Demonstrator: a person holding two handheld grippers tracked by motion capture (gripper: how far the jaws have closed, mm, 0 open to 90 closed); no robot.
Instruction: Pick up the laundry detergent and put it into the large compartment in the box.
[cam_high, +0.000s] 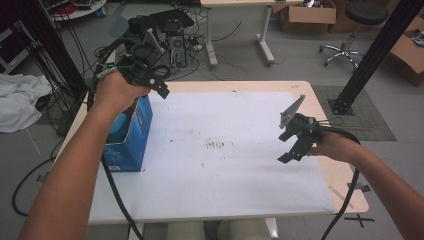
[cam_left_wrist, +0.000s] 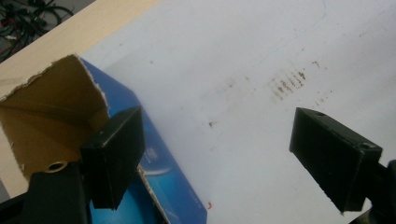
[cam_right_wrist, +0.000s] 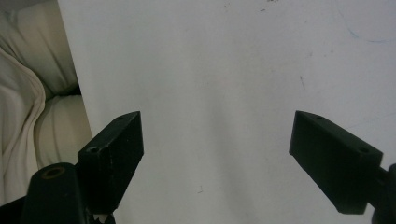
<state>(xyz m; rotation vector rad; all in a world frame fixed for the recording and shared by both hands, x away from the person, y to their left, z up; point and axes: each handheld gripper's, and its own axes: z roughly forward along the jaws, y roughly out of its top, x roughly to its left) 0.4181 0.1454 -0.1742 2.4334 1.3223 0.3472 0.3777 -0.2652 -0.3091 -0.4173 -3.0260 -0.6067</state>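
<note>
The blue box (cam_high: 131, 134) stands at the left edge of the tabletop (cam_high: 320, 90), on the left margin of the white sheet (cam_high: 225, 150) that covers most of the surface. Its top is torn open; in the left gripper view the brown cardboard interior (cam_left_wrist: 51, 112) is exposed, with a ragged edge.

The left hand-held gripper (cam_high: 155, 82) is held in the air above the far end of the box, not touching it. Its jaws stand wide apart with nothing between them. In the left gripper view the left jaw overlaps the open box top, and the right jaw lies over bare sheet.

At mid-sheet there is a cluster of small dark marks (cam_high: 218, 145), between the two grippers.

The right hand-held gripper (cam_high: 292, 147) is near the right edge of the sheet, well apart from the box, pointing down and toward the centre. Its jaws are also spread wide and empty; its own view shows plain white sheet (cam_right_wrist: 210, 93) beneath them.
</note>
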